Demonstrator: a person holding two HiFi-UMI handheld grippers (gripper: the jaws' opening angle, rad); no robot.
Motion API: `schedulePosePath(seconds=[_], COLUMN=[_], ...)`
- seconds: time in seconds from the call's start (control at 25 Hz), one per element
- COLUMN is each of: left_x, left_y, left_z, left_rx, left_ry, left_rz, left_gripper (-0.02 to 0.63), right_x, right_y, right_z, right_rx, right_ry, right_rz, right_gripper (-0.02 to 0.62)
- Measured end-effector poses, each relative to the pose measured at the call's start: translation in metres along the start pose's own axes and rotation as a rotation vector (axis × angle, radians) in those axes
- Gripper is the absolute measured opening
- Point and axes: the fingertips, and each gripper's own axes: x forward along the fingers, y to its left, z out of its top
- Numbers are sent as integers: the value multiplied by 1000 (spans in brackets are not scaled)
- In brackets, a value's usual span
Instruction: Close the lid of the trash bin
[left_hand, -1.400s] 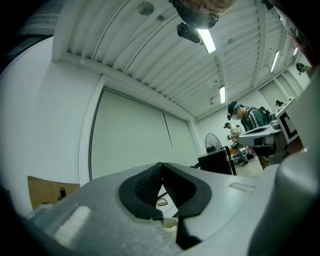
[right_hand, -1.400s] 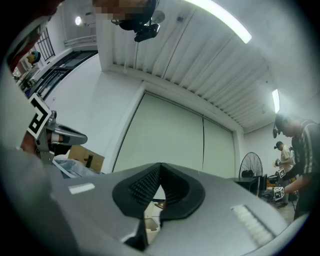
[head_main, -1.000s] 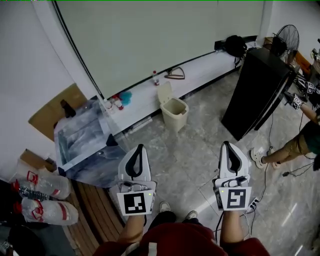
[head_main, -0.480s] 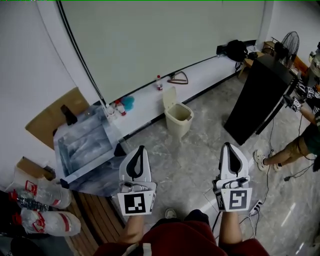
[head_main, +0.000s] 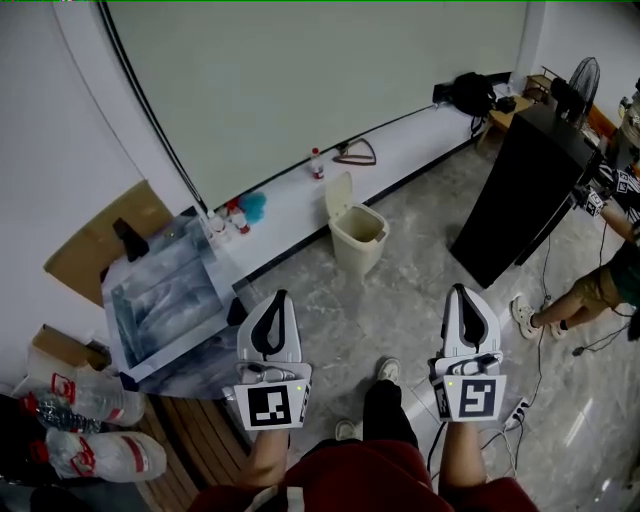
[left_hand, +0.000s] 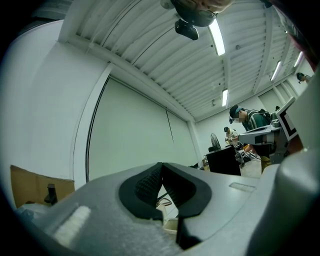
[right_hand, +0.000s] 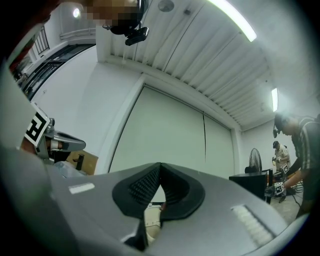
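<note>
head view has both grippers low in the picture, held out in front of me over the grey stone floor (head_main: 400, 310). my left gripper (head_main: 277, 296) has its jaws closed tip to tip with nothing between them, and the left gripper view agrees: the black pads (left_hand: 145, 186) meet at the front. my right gripper (head_main: 459, 290) is the same, pinched together and empty, its pads (right_hand: 142, 187) touching at the tips in the right gripper view. the trash bin (head_main: 358, 243), a beige one, stands on the floor well ahead of both grippers, right against the low white ledge (head_main: 290, 203) that runs along the wall. its lid (head_main: 338, 193) is up, tilted back toward the ledge, so the bin is open. neither gripper touches it. a tall black cabinet (head_main: 515, 190) stands to the right of the bin, and another person (head_main: 600, 285) is at the right edge.
</note>
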Motion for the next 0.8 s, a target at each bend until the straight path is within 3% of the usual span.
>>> schedulePosePath(seconds=[0.36, 0.8], left_x=[76, 200], left_y=[-5, -31], left_z=[-17, -24], left_rx=[14, 41], left_ry=[19, 58], left_rz=[-9, -21], left_gripper=[-3, -3], right_x=[65, 165], right_y=[-35, -110], right_z=[-34, -67], right_rx=[27, 35], right_ry=[18, 50], right_rz=[5, 44], right_gripper=[-1, -2])
